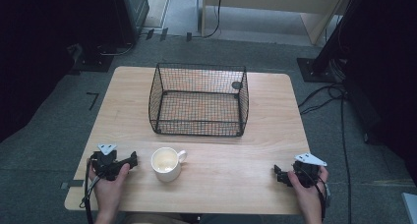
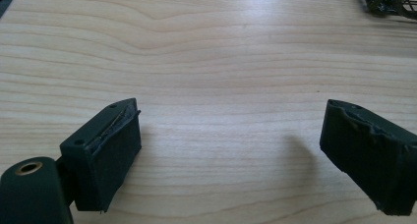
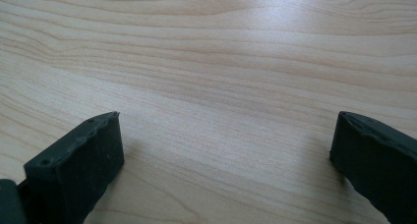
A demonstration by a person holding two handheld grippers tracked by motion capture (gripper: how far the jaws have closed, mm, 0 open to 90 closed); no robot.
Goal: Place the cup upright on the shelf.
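Nearest the high camera we find two hands at the bench's [image 1: 231, 184] front edge, each holding a tool. The left tool [image 1: 132, 160] is released, jaws spread wide over bare wood, nothing between them; it sits just beside the white mug [image 1: 166, 163]. The mug stands upright near the front edge, handle turned toward the right side, apart from the wire basket [image 1: 199, 99] behind it. The right tool [image 1: 277, 172] is likewise released and well apart from the mug. We judge the work at its opening step: nothing is grasped. The next move calls for closing on the mug's rim or handle. Count: one mug, one basket, two tools.
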